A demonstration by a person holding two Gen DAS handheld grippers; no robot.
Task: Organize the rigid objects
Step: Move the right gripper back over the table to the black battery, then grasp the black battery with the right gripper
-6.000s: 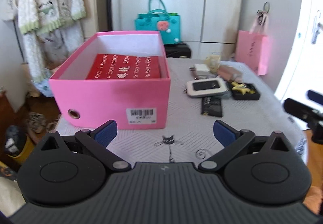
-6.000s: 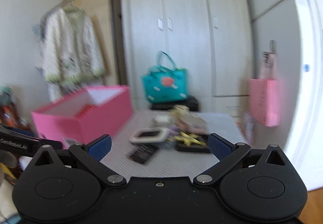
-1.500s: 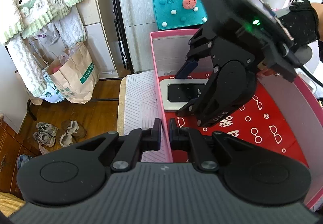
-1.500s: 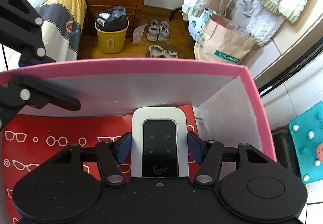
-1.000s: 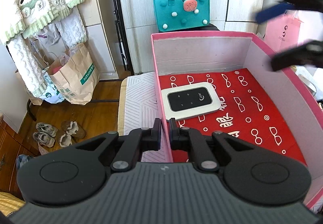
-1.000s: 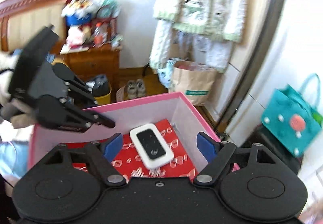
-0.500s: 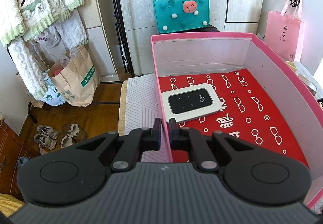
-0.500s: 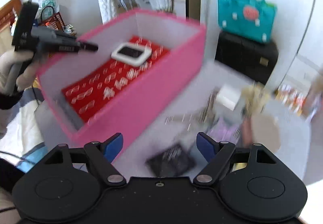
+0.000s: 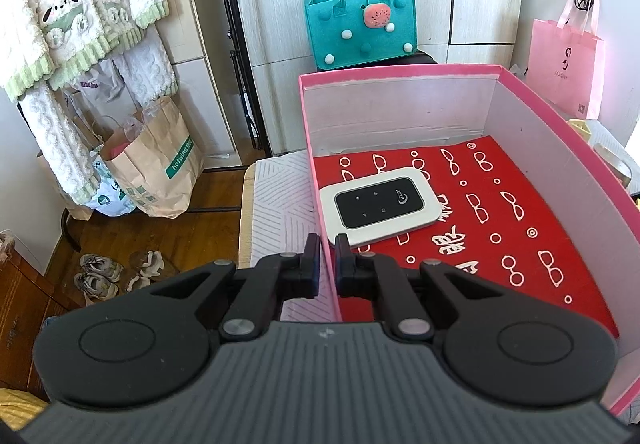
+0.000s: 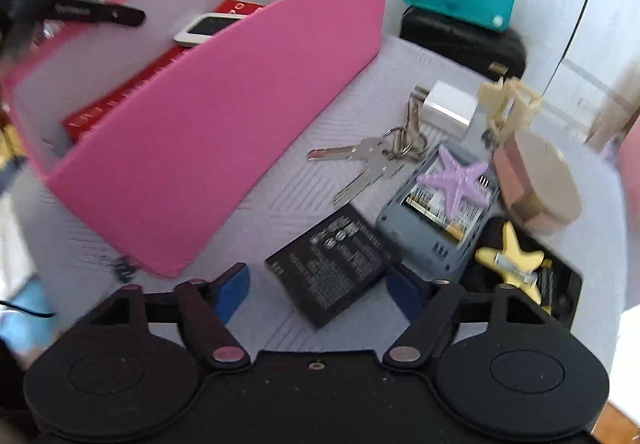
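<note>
While the pink box's (image 9: 326,244) near left wall is pinched by the clenched jaws of the left gripper (image 9: 327,248), the right gripper (image 10: 318,286) is held with jaws released and empty over a black battery (image 10: 330,264) on the bench (image 10: 280,199). Inside the box, a white pocket router (image 9: 378,203) is seen lying flat on a red printed sheet (image 9: 500,219), close to the left wall. Beyond the battery, a grey tray (image 10: 420,240) holding a purple starfish (image 10: 454,175) is seen, and to its right a black tray (image 10: 560,280) with a yellow starfish (image 10: 512,256). Keys (image 10: 368,159) lie farther off, near the box's outer wall.
</note>
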